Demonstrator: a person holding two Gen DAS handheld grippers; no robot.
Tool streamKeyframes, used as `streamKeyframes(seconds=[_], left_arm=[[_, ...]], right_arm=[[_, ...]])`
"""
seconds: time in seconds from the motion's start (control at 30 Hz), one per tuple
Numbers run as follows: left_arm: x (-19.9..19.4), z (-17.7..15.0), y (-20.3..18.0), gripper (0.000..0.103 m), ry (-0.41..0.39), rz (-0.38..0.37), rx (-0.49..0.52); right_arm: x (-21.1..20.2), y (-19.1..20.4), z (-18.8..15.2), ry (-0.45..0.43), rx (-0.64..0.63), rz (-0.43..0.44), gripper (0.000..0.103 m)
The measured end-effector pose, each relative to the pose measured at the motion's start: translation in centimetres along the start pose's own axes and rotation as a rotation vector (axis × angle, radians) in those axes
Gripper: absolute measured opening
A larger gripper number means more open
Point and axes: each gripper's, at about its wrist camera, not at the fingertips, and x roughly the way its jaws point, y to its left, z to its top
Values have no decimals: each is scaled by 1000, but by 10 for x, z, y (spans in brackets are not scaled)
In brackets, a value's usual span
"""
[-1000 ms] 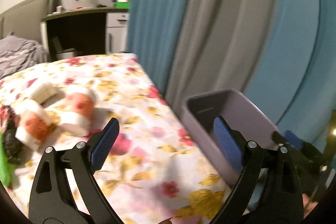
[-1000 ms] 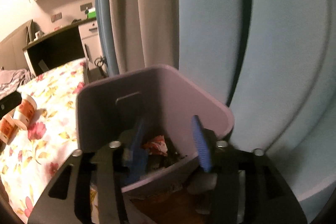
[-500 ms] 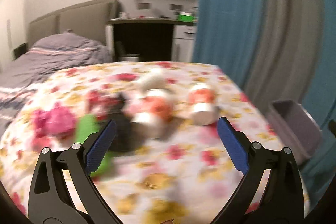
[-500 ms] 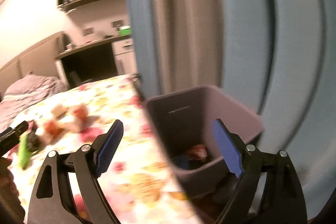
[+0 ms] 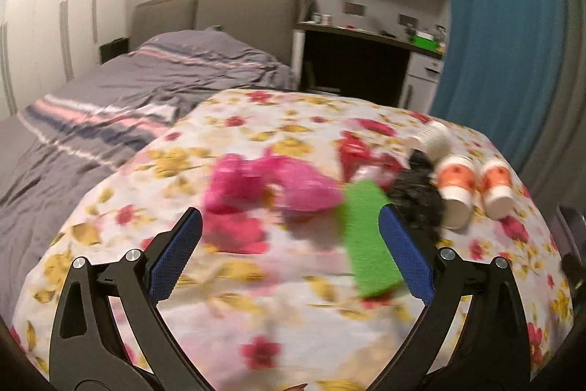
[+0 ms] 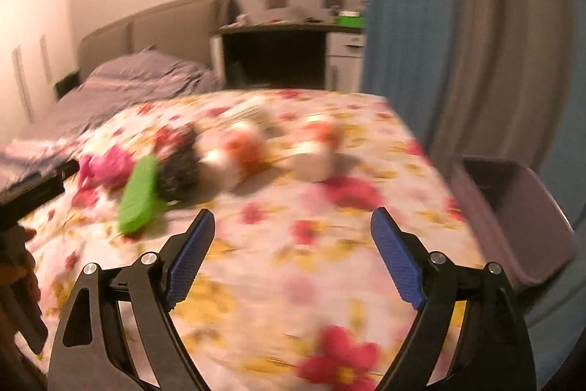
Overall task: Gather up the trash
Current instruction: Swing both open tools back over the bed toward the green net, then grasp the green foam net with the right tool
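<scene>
Both grippers have swung away from the purple bin toward the litter on the floral worktop. Left gripper and right gripper stand wide, empty. 2 paper cups look light, crushable; grip mid-wall.
</scene>
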Motion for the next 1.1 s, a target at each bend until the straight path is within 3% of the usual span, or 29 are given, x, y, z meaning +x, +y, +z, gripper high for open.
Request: streamKeyframes(seconds=[0.17, 0.3, 0.53, 0.63, 0.7, 0.8, 0.9, 1.1], left_arm=[[5, 2, 39, 95, 8, 49, -38], [9, 5, 62, 95, 19, 38, -83], [14, 10, 67, 95, 15, 13, -68], [17, 12, 64, 95, 14, -6, -56], [19, 14, 61, 95, 13, -16, -45], [21, 15, 56, 95, 13, -25, -29], [22, 15, 49, 95, 11, -36, -13], [29, 13, 37, 95, 30, -63, -13]], right_arm=[[32, 57, 1, 59, -84, 97, 84], [55, 92, 5, 90, -135, 144, 79], [91, 113, 8, 153, -119, 177, 67], [101, 115, 7, 188, -99, 191, 56], [104, 116, 4, 207, -101, 208, 35], [103, 114, 2, 222, -95, 225, 18], [98, 108, 2, 218, -77, 241, 11], [65, 87, 0, 156, -61, 245, 9]])
